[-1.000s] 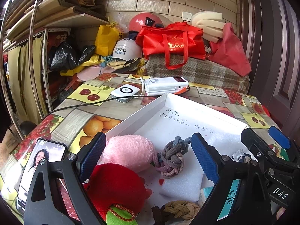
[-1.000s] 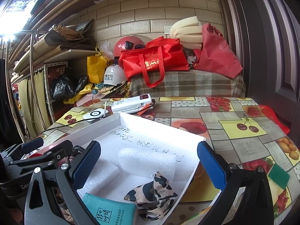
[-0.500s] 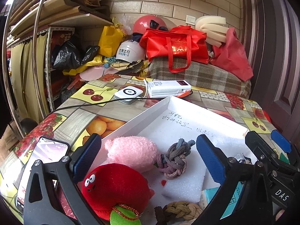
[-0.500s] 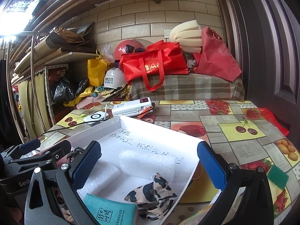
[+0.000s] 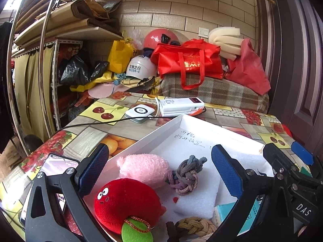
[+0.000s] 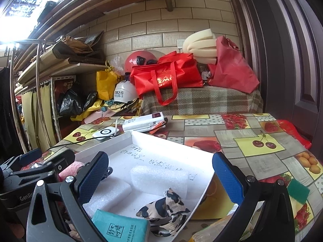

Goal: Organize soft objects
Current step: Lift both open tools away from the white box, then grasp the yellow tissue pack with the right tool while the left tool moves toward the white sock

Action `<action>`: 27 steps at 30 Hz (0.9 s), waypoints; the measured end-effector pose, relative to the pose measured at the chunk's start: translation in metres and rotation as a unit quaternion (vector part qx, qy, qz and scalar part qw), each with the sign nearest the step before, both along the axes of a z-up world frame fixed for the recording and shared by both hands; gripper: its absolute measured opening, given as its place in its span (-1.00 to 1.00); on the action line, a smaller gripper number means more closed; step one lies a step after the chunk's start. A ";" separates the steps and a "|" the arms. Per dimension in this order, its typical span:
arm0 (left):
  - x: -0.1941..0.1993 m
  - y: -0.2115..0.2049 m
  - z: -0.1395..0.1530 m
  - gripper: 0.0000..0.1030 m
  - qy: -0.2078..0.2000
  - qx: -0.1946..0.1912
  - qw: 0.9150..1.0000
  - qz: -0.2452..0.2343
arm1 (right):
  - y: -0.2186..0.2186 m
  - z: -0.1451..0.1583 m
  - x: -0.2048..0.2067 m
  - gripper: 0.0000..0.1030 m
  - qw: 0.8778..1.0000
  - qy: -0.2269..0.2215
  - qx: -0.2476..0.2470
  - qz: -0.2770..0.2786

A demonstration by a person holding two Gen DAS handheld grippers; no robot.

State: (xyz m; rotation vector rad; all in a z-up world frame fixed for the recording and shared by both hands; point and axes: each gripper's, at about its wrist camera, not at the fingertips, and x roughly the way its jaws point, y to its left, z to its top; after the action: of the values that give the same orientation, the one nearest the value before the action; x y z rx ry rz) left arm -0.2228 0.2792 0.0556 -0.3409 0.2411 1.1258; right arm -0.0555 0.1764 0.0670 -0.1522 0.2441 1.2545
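Observation:
A white box (image 5: 153, 133) on the fruit-print table holds soft things. In the left wrist view a pink plush (image 5: 145, 169), a red plush with eyes (image 5: 125, 201) and a grey-purple rope knot (image 5: 185, 177) lie between the wide-apart fingers of my left gripper (image 5: 159, 167), untouched by either pad. A tan rope knot (image 5: 193, 225) lies at the bottom edge. My right gripper (image 6: 160, 176) is open over the box's near right part, above a cow-print pouch (image 6: 165, 209), a teal tissue pack (image 6: 121, 227) and white foam blocks (image 6: 159, 179).
A phone (image 5: 54, 169) lies left of the box. A white power bank (image 5: 181, 105) and a round white device (image 5: 140, 111) with a black cable sit behind it. A green sponge (image 6: 297, 190) lies at the right. Bags and helmets crowd the back; a dark door stands right.
The left gripper's fingers have spread a little wider and its view has tilted up, so the red plush's eyes now show. The right wrist view has lifted slightly; its jaws stay the same.

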 end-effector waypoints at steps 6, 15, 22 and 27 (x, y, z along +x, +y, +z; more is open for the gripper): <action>-0.004 -0.005 0.002 0.99 -0.010 0.015 1.000 0.003 | -0.006 0.000 -0.008 1.00 1.000 -0.015 0.009 0.009; -0.017 -0.008 0.001 0.99 -0.039 0.011 0.999 0.011 | -0.017 0.000 -0.005 0.99 1.000 -0.002 0.019 0.010; -0.021 -0.008 -0.002 0.99 -0.057 -0.016 0.998 -0.002 | -0.033 -0.001 -0.009 0.99 1.000 -0.003 0.020 0.019; -0.022 -0.018 -0.001 0.99 -0.073 -0.009 0.997 -0.025 | -0.062 0.002 0.008 0.99 0.997 0.030 0.062 0.020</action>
State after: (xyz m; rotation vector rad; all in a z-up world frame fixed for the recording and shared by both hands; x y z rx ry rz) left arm -0.2452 0.2614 0.0550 -0.4297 0.1307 1.0448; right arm -0.0478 0.1147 0.0691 -0.0124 0.2160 1.3109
